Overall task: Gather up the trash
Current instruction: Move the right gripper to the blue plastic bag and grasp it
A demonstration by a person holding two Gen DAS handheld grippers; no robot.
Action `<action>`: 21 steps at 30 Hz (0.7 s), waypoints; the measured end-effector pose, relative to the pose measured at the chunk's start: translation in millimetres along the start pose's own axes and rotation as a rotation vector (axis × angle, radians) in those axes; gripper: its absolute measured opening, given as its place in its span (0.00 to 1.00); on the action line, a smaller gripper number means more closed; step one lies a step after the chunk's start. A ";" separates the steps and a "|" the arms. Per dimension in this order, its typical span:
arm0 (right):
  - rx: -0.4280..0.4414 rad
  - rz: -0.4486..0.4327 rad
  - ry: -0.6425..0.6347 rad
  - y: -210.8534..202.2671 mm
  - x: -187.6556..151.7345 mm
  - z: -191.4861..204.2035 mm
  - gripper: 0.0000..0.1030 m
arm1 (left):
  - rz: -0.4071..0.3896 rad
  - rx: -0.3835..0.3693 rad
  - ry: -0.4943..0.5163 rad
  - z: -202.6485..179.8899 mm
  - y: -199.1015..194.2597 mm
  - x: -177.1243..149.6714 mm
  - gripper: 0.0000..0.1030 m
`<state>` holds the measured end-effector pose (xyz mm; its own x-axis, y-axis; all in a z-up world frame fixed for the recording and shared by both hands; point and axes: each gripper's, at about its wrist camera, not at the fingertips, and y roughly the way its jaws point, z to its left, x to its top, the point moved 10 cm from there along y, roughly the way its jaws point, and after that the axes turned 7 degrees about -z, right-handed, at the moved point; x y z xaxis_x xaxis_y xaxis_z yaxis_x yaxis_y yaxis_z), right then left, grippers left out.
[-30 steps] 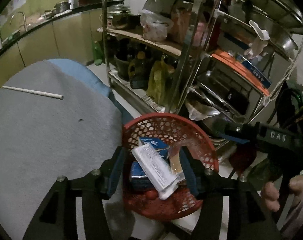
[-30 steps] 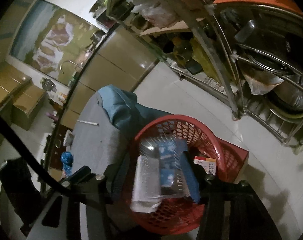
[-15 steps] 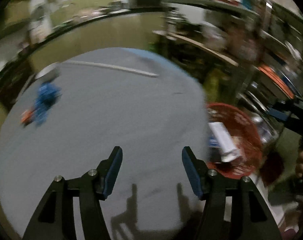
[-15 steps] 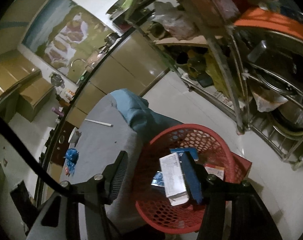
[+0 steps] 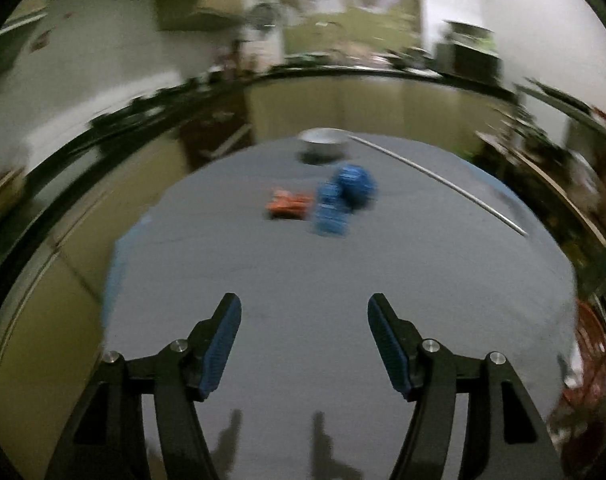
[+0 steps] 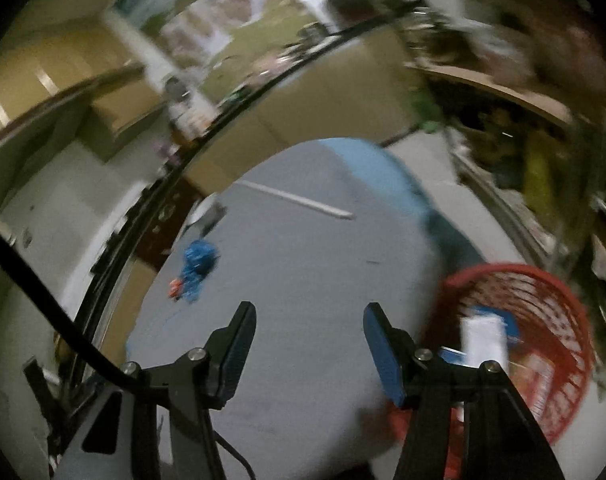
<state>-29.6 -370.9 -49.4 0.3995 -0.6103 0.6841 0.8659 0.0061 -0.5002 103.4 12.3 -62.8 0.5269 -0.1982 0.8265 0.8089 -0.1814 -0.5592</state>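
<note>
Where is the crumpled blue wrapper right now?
The crumpled blue wrapper lies on the grey table, far side in both views, beside a small orange scrap, near a metal bowl.

Both grippers were black angular frames with silver screw heads at the joints. The left gripper (image 5: 304, 310) and right gripper (image 6: 309, 318) each carried ribbed blue pads (image 5: 223, 346). A black cable (image 6: 43, 300) trailed beside the right one.

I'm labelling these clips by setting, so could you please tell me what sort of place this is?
Most likely a home kitchen, though the frames are blurred: a long counter over pale cabinet doors, cluttered storage shelves, and a grey-covered table beside a red basket.
</note>
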 end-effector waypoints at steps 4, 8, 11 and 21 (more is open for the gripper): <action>0.051 0.055 -0.090 39.2 -4.0 62.5 0.60 | -0.005 0.107 -0.063 60.8 9.9 -8.5 0.67; 0.119 0.148 -0.134 94.5 -16.0 126.4 0.60 | 0.030 0.139 -0.113 96.6 22.8 -26.8 0.67; 0.143 0.192 -0.163 134.1 -25.3 160.2 0.61 | 0.055 0.147 -0.138 113.4 31.7 -40.1 0.67; 0.116 0.325 -0.081 282.3 -36.6 222.8 0.61 | 0.077 0.160 -0.197 157.7 54.9 -52.0 0.67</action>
<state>267.4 -170.4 -97.4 0.6784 -0.4972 0.5409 0.7160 0.2824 -0.6384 161.5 164.6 -126.3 0.6167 -0.0113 0.7871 0.7870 -0.0151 -0.6168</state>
